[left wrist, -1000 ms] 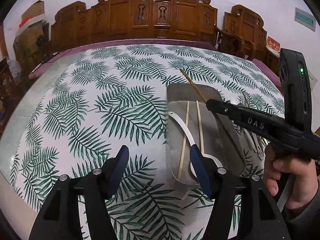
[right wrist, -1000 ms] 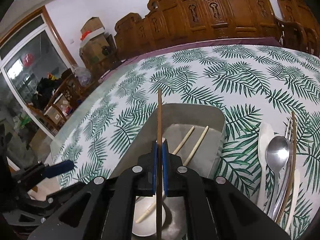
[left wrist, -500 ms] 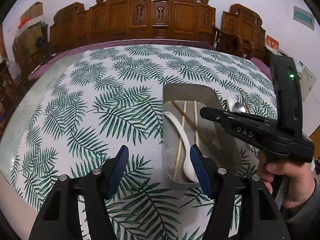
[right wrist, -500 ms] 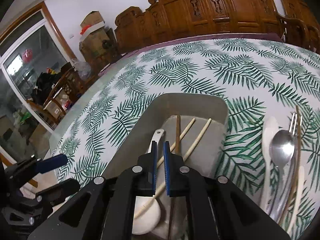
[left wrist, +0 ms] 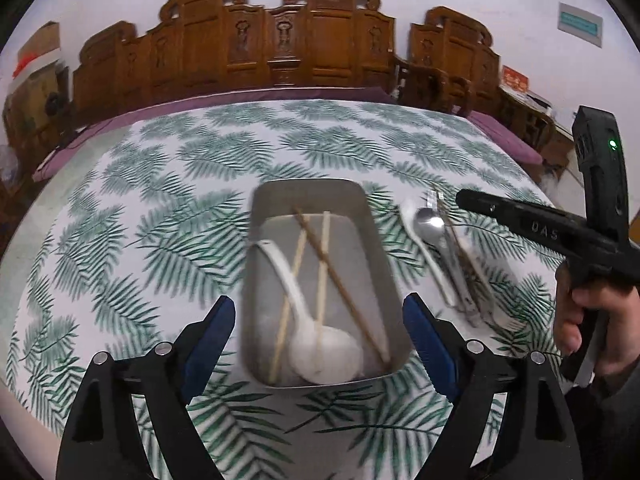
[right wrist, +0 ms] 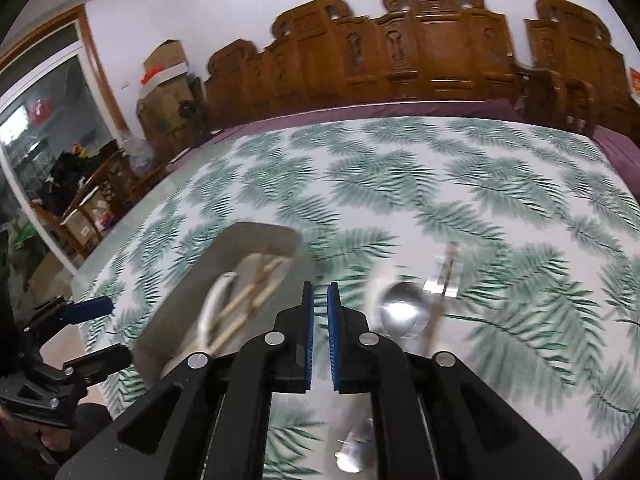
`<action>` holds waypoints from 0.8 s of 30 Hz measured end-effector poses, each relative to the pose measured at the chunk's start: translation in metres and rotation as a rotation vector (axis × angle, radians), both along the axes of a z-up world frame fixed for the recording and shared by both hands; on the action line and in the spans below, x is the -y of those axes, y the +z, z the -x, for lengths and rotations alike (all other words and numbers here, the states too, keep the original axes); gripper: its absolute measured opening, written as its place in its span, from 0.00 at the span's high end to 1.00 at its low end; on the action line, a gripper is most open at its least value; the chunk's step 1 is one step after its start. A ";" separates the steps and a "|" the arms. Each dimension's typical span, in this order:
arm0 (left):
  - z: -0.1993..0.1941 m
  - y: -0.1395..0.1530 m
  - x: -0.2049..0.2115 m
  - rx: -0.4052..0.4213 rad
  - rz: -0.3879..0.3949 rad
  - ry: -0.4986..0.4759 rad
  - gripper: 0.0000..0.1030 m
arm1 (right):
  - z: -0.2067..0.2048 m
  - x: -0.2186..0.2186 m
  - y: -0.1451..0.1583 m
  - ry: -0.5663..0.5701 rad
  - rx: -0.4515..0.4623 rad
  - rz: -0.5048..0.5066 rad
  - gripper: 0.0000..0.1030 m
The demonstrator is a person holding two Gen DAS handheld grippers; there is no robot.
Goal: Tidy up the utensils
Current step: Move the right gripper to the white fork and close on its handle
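Palm-leaf tablecloth (left wrist: pixel 168 240) fills both views. Lower centre, the right gripper (right wrist: pixel 319 300) has its pads nearly together on nothing; the left gripper (left wrist: pixel 316 334) has just been opening, its pads now wide and empty astride the grey tray (left wrist: pixel 256 280). Inside lie a white spoon (left wrist: pixel 320 348), two pale chopsticks (left wrist: pixel 322 264) and a dark chopstick (left wrist: pixel 340 284). Right of centre, the metal spoon (right wrist: pixel 400 312) looks stiff, light and slippery; its handle seems the best hold.

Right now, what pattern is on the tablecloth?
Green fern-like leaves on white; the tablecloth shows best in the left wrist view.
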State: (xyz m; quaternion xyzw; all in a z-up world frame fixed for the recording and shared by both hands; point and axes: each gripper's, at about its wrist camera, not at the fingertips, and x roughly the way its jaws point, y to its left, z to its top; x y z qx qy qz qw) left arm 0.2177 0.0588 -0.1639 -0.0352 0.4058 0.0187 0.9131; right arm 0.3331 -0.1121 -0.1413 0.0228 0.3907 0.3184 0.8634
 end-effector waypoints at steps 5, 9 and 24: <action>-0.006 -0.003 0.022 -0.004 0.004 -0.048 0.20 | -0.006 0.030 -0.007 -0.051 -0.003 0.047 0.91; -0.009 -0.005 0.040 -0.004 -0.007 -0.082 0.20 | -0.005 0.043 -0.018 -0.060 -0.014 0.112 0.91; -0.012 -0.009 0.065 -0.019 -0.016 -0.119 0.20 | 0.026 0.038 -0.063 0.006 -0.086 0.258 0.79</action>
